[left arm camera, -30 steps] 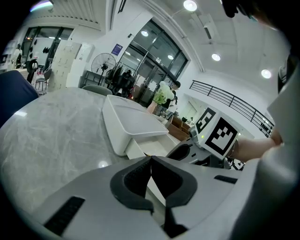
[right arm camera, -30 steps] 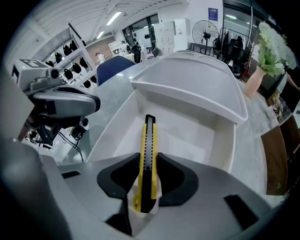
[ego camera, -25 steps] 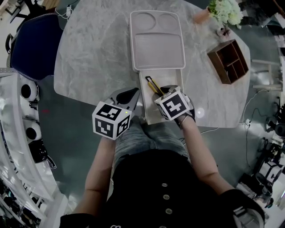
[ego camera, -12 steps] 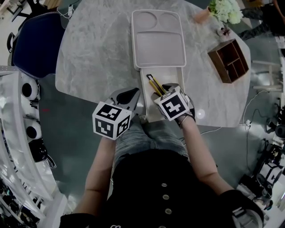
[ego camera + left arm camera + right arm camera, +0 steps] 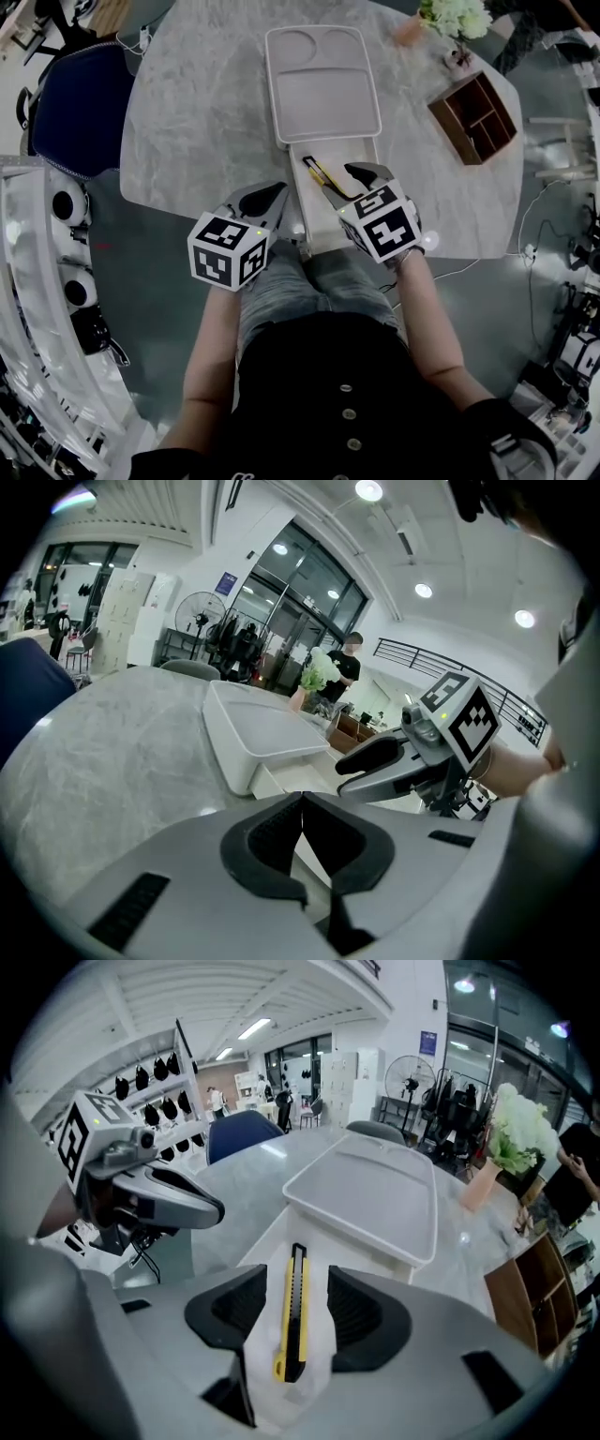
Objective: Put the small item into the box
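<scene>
Grey table: box, lid, flowers, wooden organizer

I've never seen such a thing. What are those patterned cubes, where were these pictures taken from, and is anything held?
No robot: a person works two hand-held grippers, each with two jaws; the patterned cubes are part of them. One picture comes from a camera on the person's head, looking down; the other two from cameras riding on the grippers, looking along their jaws. On the marble table stand a white box with a lid over its far end, a wooden organiser and flowers. A yellow-and-black utility knife lies in the box. The right gripper is opening its jaws either side of it without pressing, so nothing is held. The left gripper is shut and empty.
</scene>
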